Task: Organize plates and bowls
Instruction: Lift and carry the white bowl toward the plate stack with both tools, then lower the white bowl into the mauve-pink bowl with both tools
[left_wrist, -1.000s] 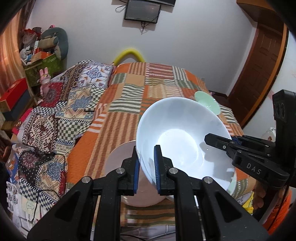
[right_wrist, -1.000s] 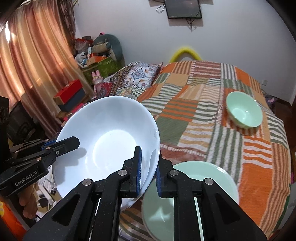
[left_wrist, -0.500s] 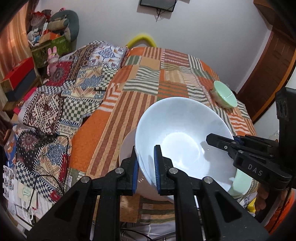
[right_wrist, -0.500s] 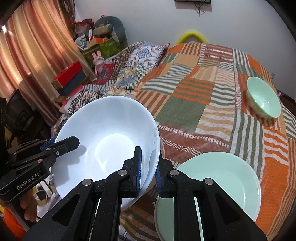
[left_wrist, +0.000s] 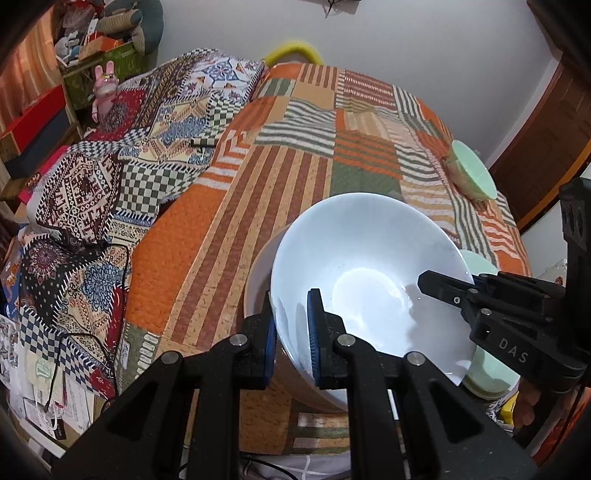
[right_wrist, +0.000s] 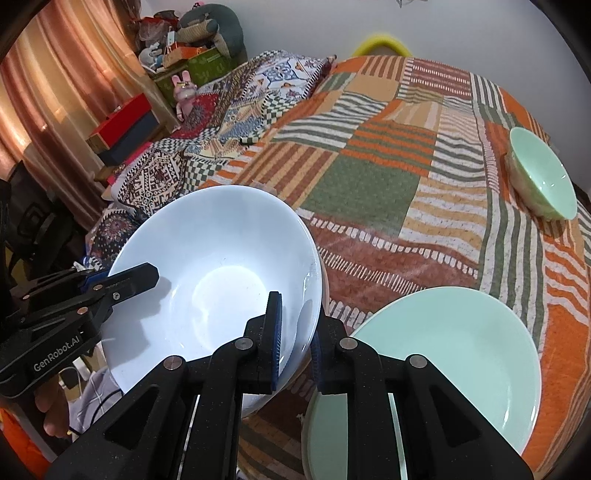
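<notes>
Left wrist view: the left gripper (left_wrist: 291, 325) is clamped on the near rim of the white bowl (left_wrist: 365, 280), held tilted just above a beige plate (left_wrist: 258, 273) on the striped bedspread (left_wrist: 295, 177). Right wrist view: the right gripper (right_wrist: 297, 334) pinches the opposite rim, beside the green plate (right_wrist: 461, 347); a green bowl (right_wrist: 543, 177) sits well apart. The step looks like setting the white bowl down; next it needs levelling before both grips let go

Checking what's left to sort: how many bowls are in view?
2. The white bowl is held over the bed's near edge by both hand-held grippers. The green bowl sits far right on the blanket. A rim under the white bowl may be another.
</notes>
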